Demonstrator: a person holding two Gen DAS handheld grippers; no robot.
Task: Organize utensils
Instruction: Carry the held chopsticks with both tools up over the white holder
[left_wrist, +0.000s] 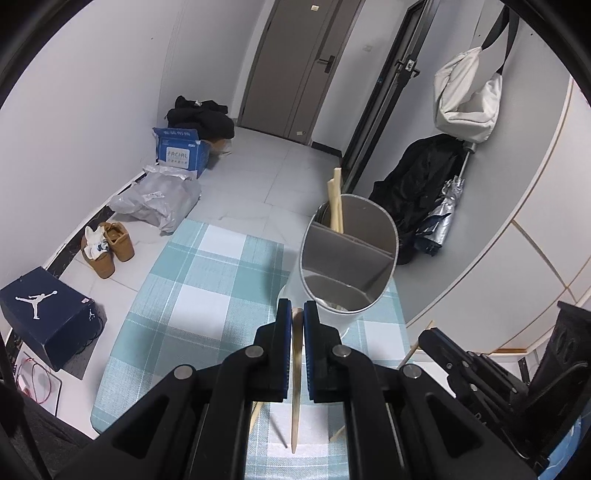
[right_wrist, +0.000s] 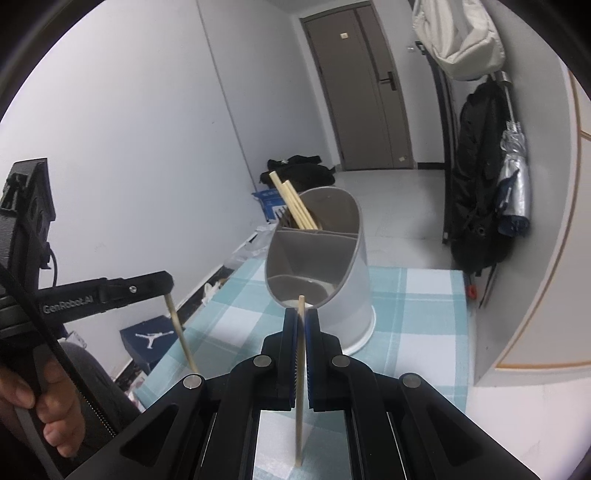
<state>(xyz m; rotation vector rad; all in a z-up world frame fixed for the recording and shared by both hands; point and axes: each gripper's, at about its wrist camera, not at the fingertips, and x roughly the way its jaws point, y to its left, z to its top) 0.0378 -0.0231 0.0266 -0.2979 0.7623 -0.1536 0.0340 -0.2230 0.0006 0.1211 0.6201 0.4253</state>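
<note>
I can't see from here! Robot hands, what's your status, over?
Left gripper shut on a chopstick. Right gripper shut on another chopstick. Utensil holder just ahead, chopsticks already in back compartment. Nothing blocking.

both fisheye views are evenly lit by soft, cool indoor light, moderately bright, with no harsh glare. straight lines such as the door (left_wrist: 295, 70) frame and walls bow strongly toward the edges, and a black circular vignette fills every corner. faint, diffuse shadows lie on the checked worktop (left_wrist: 192, 295) beside the grey utensil holder (left_wrist: 347, 258). the close black tongs (right_wrist: 302, 317) look slightly soft. the hanging white bag (right_wrist: 458, 37) is a little washed out.
</note>
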